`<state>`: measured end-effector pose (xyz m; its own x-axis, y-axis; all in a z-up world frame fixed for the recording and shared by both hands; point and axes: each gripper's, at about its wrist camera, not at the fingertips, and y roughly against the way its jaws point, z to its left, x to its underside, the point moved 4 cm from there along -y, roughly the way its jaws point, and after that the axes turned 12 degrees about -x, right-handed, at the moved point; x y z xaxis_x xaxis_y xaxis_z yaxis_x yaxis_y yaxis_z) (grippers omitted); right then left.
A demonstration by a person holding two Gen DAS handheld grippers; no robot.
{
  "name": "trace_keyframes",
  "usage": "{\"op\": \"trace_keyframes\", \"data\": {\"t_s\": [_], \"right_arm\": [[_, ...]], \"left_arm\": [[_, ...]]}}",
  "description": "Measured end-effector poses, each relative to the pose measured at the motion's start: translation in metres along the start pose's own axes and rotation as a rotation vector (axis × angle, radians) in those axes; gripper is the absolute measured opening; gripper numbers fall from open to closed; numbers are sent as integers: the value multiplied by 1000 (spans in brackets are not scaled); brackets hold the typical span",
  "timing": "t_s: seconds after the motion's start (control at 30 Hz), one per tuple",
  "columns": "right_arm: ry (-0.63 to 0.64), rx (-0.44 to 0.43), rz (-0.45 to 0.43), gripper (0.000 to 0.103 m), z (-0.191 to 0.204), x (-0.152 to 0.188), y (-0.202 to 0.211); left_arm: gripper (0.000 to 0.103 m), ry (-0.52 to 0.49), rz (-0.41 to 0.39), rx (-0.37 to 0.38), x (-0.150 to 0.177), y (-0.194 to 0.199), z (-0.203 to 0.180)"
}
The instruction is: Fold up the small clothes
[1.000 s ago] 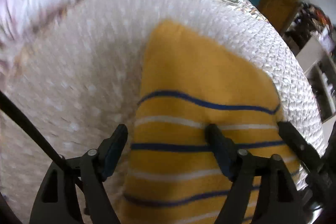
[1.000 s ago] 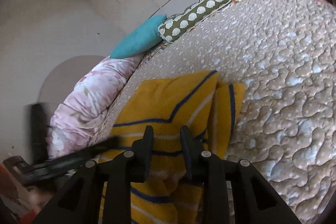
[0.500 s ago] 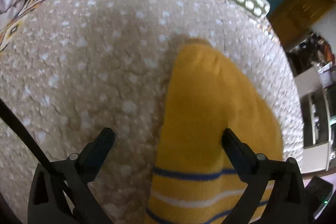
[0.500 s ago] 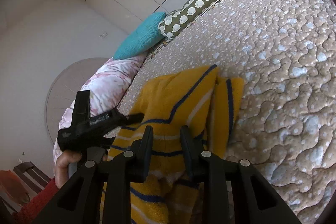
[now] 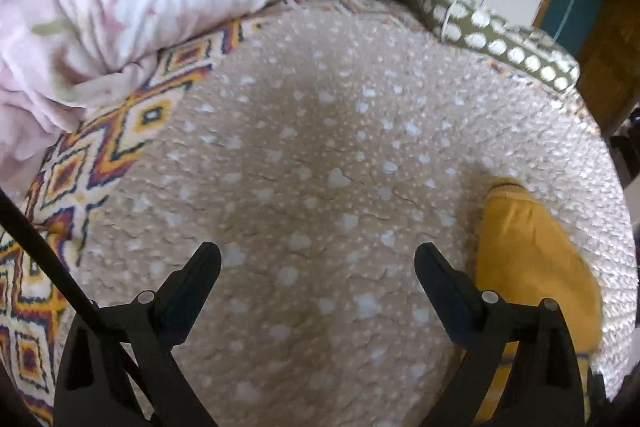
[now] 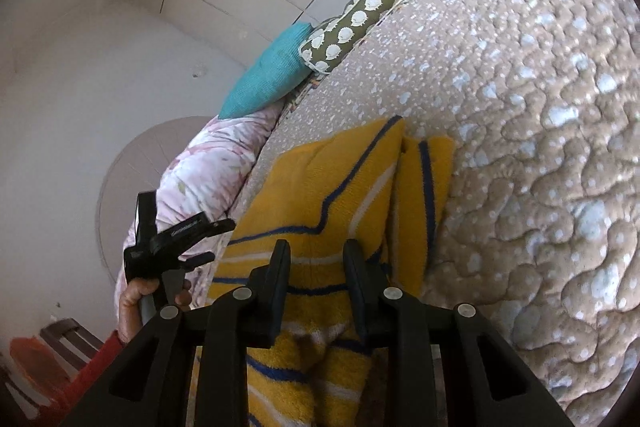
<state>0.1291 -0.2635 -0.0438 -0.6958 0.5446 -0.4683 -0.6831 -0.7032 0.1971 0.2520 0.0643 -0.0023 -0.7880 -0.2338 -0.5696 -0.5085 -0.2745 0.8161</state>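
The yellow striped garment [image 6: 336, 195] lies on the quilted bedspread [image 6: 540, 155], partly folded, with a narrower folded flap showing along its right edge. In the right wrist view it runs forward from between my right gripper's [image 6: 316, 263] fingers and under them.

Right gripper: the fingers stand close together with a narrow gap, and cloth fills that gap at the tips. I judge they are clamped on a ridge of the near part of the garment. I hold this grip to anchor the near part so the layers do not slide on the bedspread.

Left gripper [image 5: 316, 267]: the fingers are wide apart with nothing between them but bare quilt. In the left wrist view the garment [image 5: 528, 267] lies to the right, outside my right-hand finger. In the right wrist view this gripper [image 6: 176, 235] hangs off the garment's left edge, apart from the cloth. I keep it spread so it is ready for a new hold.

Judgement: the fold is partly done. The next move likely calls for the left gripper to take an edge. Risk: the stacked layers may shift if I pull against the right hold.
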Motion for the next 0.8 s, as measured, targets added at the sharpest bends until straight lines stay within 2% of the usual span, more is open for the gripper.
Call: {"op": "trace_keyframes", "data": {"t_s": [0.1,0.13,0.17,0.2,0.27,0.3,0.33,0.4,0.47,0.5,0.57,0.67,0.8], "right_arm": [[-35,-11,-21,29,-5,4,10],[-40,13,-40,29,-5,6,16],[-37,67,-53,36,-6,8,21],[-27,162,-62,44,-7,11,27],[3,235,-59,44,1,21,39],[36,299,-55,47,9,28,49],[84,356,-54,49,19,37,60],[172,433,-27,49,41,60,85],[230,474,-16,49,60,80,105],[259,491,-19,52,72,91,116],[292,511,-14,54,89,114,132],[341,531,3,55,112,142,138],[355,545,14,61,131,166,135]], "left_arm": [[97,-27,-78,51,18,37,14],[97,-40,-114,57,25,51,17],[97,-62,-172,58,36,73,24],[97,-80,-224,52,47,93,31],[97,-111,-320,15,65,131,46],[97,-142,-401,-11,81,159,58],[97,-160,-446,-26,89,176,66],[103,-195,-608,-77,116,226,90],[103,-175,-704,-87,135,259,109],[103,-153,-735,-62,146,275,119],[103,-112,-728,24,162,295,129],[103,-108,-660,138,177,300,124],[103,-93,-599,181,197,289,106]]}}
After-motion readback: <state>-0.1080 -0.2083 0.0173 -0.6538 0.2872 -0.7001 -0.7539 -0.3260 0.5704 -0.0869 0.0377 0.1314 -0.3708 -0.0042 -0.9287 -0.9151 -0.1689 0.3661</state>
